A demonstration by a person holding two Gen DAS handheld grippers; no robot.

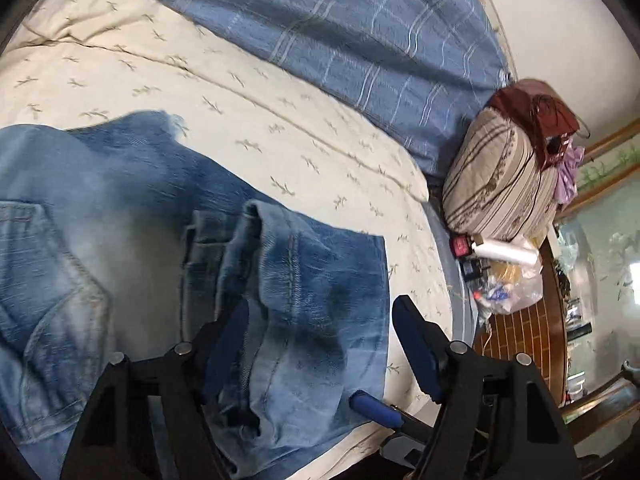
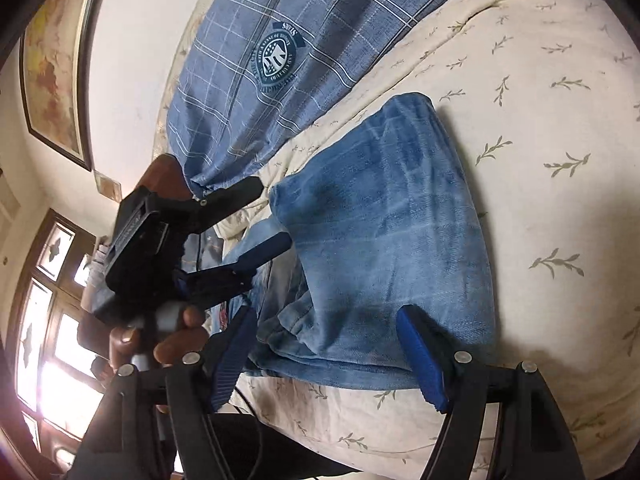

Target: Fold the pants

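Bed (image 1: pixel 168 80) with cream leaf-print cover takes most of both views; blue plaid blanket (image 2: pixel 280 40) bunched along the wall side, striped pillow (image 1: pixel 496 184) and clutter off the far end. Jeans (image 1: pixel 132 208) lie on the cover near its edge, already doubled over: a leg panel sits folded across the upper part, cuff and pocket showing in the left view. Looks like mid-fold, one lengthwise/first fold done, bundle still loose and rumpled at the middle. Left gripper (image 1: pixel 320 340) wide open, hovering low over the folded leg, fingers straddling the rolled hem, nothing pinched. Right gripper (image 2: pixel 328 356) also spread, sitting at the near edge of the denim, fingers either side of the fold, not clamped on it. Right view shows the left gripper angled in from the side, person's hand (image 2: pixel 176 332) on its handle. Next move, my guess: close on the edge layers and carry them across for the next fold; needs both layers caught, else the top one slides.
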